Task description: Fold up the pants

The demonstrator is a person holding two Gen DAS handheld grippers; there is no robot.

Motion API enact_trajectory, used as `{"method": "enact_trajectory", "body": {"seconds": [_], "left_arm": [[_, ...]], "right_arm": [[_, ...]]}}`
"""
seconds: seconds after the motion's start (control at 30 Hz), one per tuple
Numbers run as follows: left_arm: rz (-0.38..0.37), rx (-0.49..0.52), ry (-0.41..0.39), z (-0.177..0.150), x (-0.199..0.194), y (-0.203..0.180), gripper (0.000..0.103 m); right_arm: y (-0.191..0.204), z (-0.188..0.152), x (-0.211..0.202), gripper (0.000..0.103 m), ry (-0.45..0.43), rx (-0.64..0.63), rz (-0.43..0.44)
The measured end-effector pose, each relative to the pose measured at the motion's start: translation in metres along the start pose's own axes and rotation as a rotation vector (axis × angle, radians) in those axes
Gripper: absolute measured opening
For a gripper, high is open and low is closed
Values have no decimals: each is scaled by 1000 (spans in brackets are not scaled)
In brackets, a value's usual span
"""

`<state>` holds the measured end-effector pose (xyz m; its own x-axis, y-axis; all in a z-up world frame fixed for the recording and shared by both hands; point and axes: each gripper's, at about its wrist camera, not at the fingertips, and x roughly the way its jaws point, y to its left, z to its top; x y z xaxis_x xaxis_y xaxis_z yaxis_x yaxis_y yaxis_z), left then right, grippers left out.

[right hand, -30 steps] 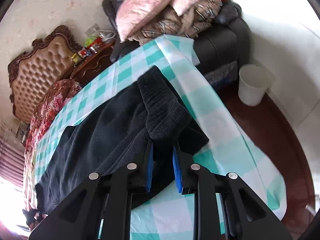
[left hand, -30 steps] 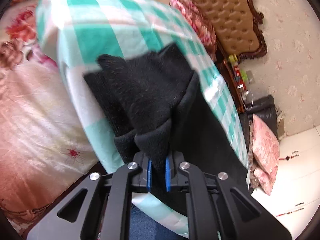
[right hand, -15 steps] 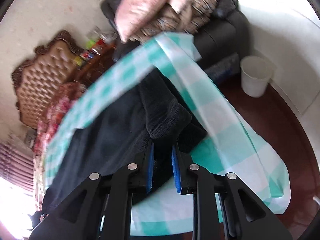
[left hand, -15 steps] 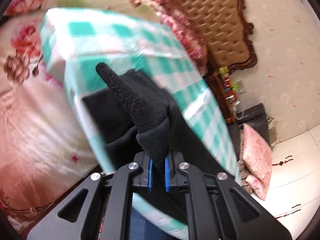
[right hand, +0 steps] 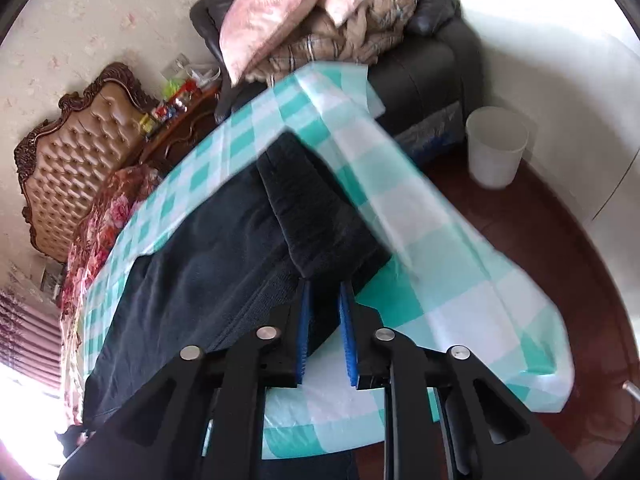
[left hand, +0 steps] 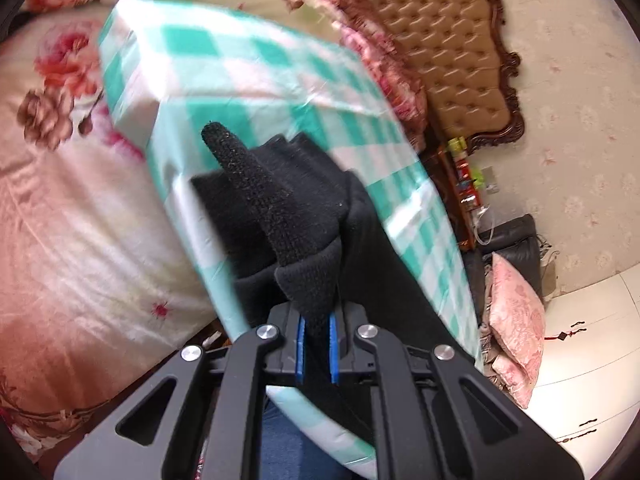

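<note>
Black pants (left hand: pixel 296 208) lie on a green and white checked cloth (left hand: pixel 248 64). My left gripper (left hand: pixel 316 354) is shut on a bunched ribbed hem of the pants, and a stiff point of that fabric sticks up above the jaws. In the right wrist view the pants (right hand: pixel 200 264) stretch away to the left. My right gripper (right hand: pixel 324 334) is shut on a folded ribbed edge of them, lifted off the checked cloth (right hand: pixel 432 248). Both blue pads pinch dark fabric.
A floral bedspread (left hand: pixel 72 216) lies left of the checked cloth. A tufted headboard (left hand: pixel 452 52) and a cluttered nightstand (left hand: pixel 464 184) stand behind. A dark sofa (right hand: pixel 420 64) piled with pink pillows (right hand: pixel 272 4) and a white bin (right hand: pixel 496 146) on the wooden floor sit to the right.
Both grippers have drawn the pants' held edges up and back a little. The left hem's flat flap has narrowed into an upright point, and the checked cloth has shifted in both views.
</note>
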<state>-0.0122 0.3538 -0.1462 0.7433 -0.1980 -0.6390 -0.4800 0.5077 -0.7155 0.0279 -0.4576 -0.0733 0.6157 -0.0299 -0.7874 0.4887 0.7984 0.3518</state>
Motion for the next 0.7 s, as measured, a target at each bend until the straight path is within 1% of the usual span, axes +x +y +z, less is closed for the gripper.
{"method": "enact_trajectory", "body": {"seconds": [0.07,0.13,0.17,0.2,0.23,0.27,0.3,0.37,0.4,0.43,0.47,0.5,0.53,0.57,0.6,0.67,0.7], "left_arm": [[14,6,-11,1,-3,-1,8],[39,21,9,0,6,3,8],[43,30,37,-3,14,5,9],[54,35,45,-6,17,6,12],[69,34,42,-7,18,9,17],[72,32,36,-7,17,11,20],[74,33,30,-5,16,13,23],[75,31,13,0,11,16,25],[77,31,5,2,10,16,31],[91,40,-11,4,8,15,38],[117,51,-35,6,5,13,40],[123,51,-45,8,3,14,42],[123,47,-49,9,1,15,46],[130,39,-51,10,1,18,48],[135,32,-53,11,0,20,49],[123,11,-54,12,-2,26,49],[114,7,-57,13,-4,27,49]], "right_arm": [[-8,5,-10,11,-31,19,-12],[-12,9,-1,11,-12,6,-43],[-12,9,5,11,2,4,-46],[-12,9,8,12,-1,12,-33],[-12,8,9,12,-12,18,-19],[-9,9,9,12,-21,15,-12],[-4,10,12,12,-26,-1,-16],[8,11,19,12,-16,-55,-34],[19,11,29,13,5,-109,-36],[25,12,35,16,14,-134,-34],[30,14,45,30,23,-161,-33],[35,15,56,43,34,-185,-53],[37,15,64,74,37,-201,-79],[39,16,70,90,26,-219,-102],[41,16,77,90,12,-246,-134],[39,17,90,90,38,-262,-178],[35,18,98,90,65,-251,-159]]}}
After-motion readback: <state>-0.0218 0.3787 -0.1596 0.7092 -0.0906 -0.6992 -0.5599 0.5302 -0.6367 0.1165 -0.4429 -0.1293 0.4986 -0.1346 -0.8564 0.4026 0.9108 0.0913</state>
